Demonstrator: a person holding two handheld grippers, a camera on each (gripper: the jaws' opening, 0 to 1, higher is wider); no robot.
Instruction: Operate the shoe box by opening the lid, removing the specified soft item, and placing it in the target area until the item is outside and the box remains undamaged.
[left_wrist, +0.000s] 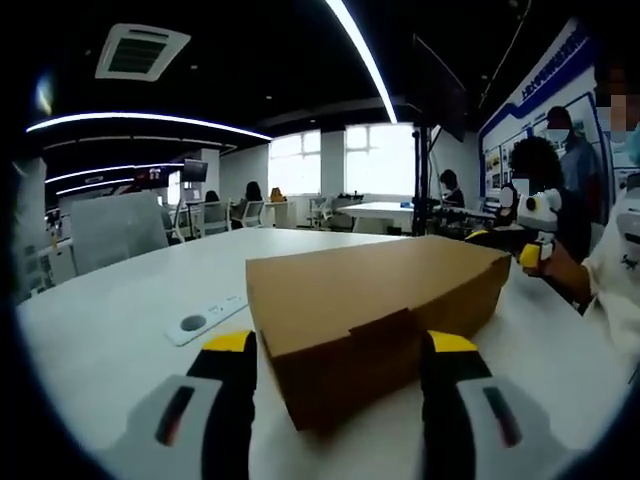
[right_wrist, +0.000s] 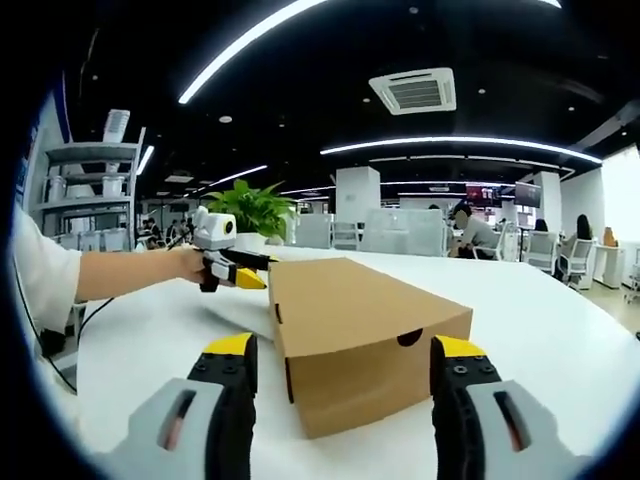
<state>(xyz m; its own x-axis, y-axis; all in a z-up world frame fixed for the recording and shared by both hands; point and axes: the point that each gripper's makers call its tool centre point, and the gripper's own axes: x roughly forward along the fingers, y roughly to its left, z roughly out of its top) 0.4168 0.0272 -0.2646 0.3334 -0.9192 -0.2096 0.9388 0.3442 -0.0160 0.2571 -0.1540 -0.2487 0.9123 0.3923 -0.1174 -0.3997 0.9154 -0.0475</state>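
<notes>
Opening stage, lid not yet raised: the closed brown cardboard shoe box (left_wrist: 375, 320) lies on the white table (left_wrist: 120, 310), its lid seated flat and its walls uncreased. The left tool (left_wrist: 340, 345) and the right tool (right_wrist: 343, 350) each stand spread, facing opposite ends of the box. The next move probably calls for a gentle lift at the lid edge, without crushing the card.

I see a white table (left_wrist: 120, 320) carrying a closed cardboard box (left_wrist: 375, 315), with a small white remote (left_wrist: 205, 319) lying beside it.
</notes>
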